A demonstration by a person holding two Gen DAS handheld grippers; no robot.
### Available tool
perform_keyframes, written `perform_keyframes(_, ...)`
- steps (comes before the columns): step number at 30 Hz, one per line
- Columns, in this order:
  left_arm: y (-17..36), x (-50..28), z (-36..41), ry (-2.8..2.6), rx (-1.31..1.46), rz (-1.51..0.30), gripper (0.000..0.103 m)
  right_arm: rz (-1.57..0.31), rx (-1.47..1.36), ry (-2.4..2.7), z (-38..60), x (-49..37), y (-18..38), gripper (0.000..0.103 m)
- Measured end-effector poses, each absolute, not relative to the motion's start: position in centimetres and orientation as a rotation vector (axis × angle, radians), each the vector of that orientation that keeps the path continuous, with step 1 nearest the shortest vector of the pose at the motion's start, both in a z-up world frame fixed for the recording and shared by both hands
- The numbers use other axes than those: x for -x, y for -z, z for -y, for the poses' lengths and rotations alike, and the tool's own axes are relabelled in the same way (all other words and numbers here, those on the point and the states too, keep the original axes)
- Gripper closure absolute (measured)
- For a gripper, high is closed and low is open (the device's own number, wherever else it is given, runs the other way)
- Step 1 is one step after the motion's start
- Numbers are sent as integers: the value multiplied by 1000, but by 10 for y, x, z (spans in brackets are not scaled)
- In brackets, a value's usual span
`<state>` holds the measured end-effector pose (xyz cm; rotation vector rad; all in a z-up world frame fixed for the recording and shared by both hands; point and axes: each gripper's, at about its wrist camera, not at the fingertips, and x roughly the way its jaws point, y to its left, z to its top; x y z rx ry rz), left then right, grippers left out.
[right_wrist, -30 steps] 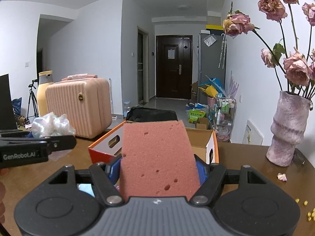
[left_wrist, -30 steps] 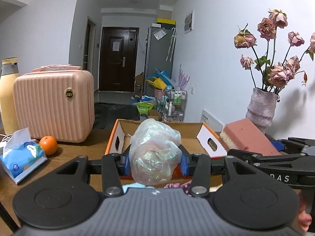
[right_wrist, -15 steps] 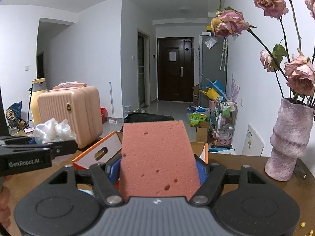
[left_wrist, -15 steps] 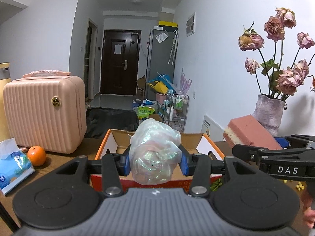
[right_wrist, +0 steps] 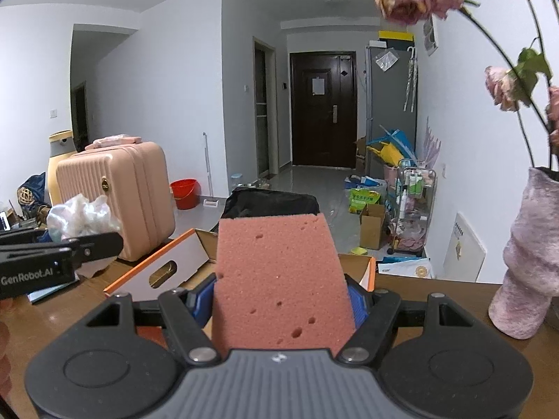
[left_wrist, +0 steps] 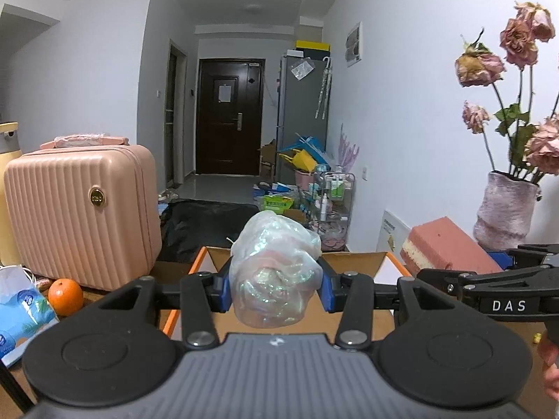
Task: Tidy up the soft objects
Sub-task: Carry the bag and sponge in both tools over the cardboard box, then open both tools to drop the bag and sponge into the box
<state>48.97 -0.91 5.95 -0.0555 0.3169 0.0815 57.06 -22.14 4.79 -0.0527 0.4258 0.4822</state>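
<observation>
Sponge (right_wrist: 279, 276), plastic wad (left_wrist: 276, 269) gripped above box rim (left_wrist: 353, 258).

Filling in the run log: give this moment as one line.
left gripper: shut on plastic bag | right gripper: shut on pink sponge | both over orange box | nothing released

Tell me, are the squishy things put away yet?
Not yet. The left gripper holds the plastic bag and the right gripper holds the sponge, both above the box. Left to do: drop both in. What's already inside is hidden.
</observation>
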Motion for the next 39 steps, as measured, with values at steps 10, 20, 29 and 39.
perform_keyframes(10, -49, -531, 8, -130, 34, -341, 58, -480, 64, -511, 207, -610, -25, 32)
perform_keyframes(20, -21, -564, 14, -158, 10, -423, 62, -522, 34, -509, 197, -637, 4, 32)
perform_keyframes(29, 2, -582, 15, -175, -1, -476, 64, -527, 24, -481, 196, -644, 13, 32)
perform_keyframes(39, 4, -580, 4, -207, 41, -446, 1, -513, -3, -414, 202, -645, 10, 0)
